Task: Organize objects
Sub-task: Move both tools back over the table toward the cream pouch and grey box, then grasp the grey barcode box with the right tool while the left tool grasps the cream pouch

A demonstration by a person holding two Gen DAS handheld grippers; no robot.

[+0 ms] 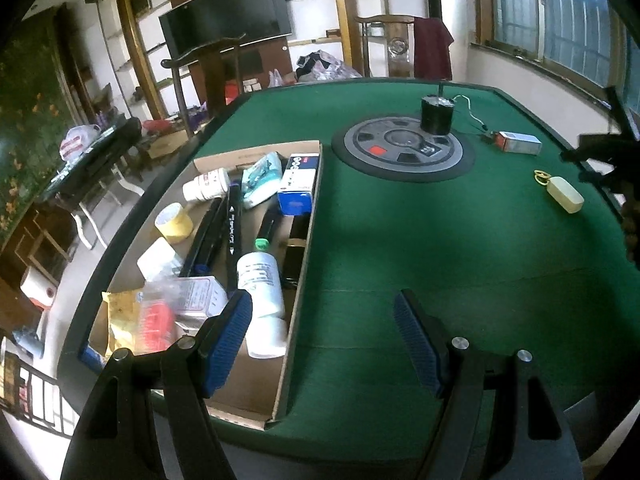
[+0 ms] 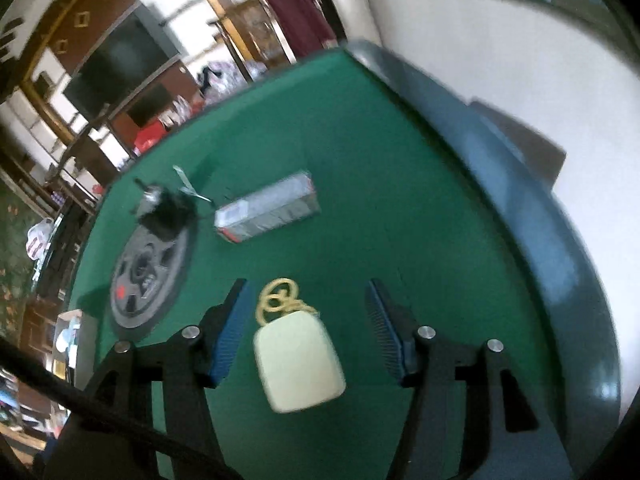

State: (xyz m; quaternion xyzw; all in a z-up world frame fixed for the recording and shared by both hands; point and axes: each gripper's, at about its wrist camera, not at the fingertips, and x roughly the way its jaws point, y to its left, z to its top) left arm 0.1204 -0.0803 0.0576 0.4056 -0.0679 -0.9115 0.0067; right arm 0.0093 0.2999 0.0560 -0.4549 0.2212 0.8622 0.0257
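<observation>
A cream pouch (image 2: pixel 298 362) with a yellow cord (image 2: pixel 278 298) lies on the green table, between the open fingers of my right gripper (image 2: pixel 306 292); the pads are apart from it. It also shows in the left wrist view (image 1: pixel 565 194), with the right gripper (image 1: pixel 600 160) over it. My left gripper (image 1: pixel 324 300) is open and empty above the right edge of a cardboard box (image 1: pixel 298 300) holding bottles, markers, tape and packets. A grey carton (image 2: pixel 266 208) and a black cylinder (image 2: pixel 166 212) lie farther off.
A round grey panel (image 1: pixel 402 152) sits in the table's middle. The table's raised dark rim (image 2: pixel 532 216) runs along the right. Chairs (image 1: pixel 388 46) stand behind the far edge. The grey carton (image 1: pixel 520 143) lies at the far right.
</observation>
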